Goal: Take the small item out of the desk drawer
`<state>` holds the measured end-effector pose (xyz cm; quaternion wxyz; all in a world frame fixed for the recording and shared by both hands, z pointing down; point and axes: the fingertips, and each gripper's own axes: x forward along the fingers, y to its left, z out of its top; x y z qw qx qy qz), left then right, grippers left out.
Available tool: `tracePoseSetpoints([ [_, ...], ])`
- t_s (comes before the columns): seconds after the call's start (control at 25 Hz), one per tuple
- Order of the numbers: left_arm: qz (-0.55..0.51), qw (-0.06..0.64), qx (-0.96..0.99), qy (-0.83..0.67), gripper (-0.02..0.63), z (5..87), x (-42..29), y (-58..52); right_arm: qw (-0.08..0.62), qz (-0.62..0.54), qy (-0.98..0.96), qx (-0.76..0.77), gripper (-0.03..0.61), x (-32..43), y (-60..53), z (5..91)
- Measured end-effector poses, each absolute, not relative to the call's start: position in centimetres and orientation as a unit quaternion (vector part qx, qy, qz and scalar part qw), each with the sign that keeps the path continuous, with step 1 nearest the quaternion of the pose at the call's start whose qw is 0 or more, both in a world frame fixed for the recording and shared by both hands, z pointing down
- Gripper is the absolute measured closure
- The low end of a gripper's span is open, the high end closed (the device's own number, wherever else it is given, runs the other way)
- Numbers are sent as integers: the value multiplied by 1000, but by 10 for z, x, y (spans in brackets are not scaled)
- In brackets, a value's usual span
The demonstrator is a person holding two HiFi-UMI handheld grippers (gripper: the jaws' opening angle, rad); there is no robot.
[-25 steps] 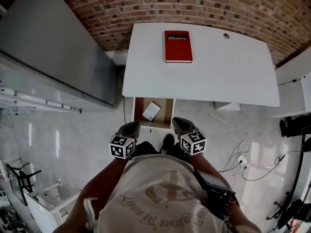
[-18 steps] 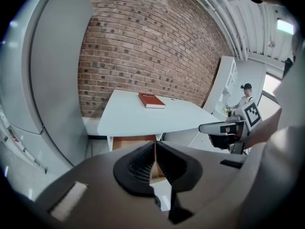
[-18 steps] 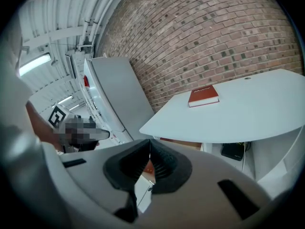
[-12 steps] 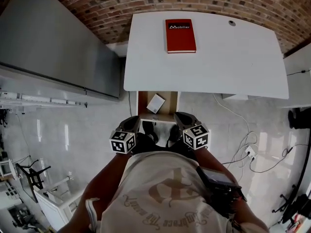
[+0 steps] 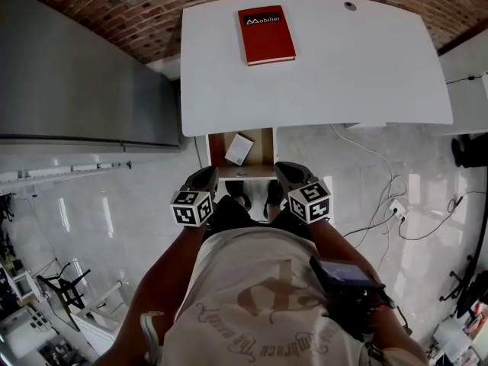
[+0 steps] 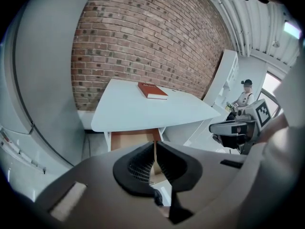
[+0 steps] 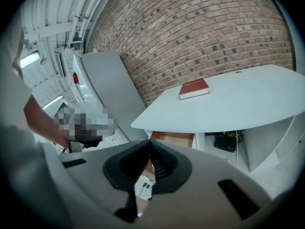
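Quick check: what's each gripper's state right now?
Left gripper: shut, holding nothing.
Right gripper: shut, holding nothing.

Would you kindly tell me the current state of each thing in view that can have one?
desk drawer: open, pulled out from under the desk
small item: lying inside the desk drawer
red book: closed, flat on the desk
left hand-held gripper: shut, empty
right hand-held gripper: shut, empty
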<state>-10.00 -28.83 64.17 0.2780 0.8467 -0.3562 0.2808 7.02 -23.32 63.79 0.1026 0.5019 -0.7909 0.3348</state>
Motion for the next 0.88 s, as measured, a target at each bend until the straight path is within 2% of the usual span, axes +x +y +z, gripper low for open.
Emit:
tracePoseSetpoints([
  [0.88, 373, 262, 843, -286, 597, 716, -66, -292, 84, 376, -746, 543, 572, 90, -204, 688],
])
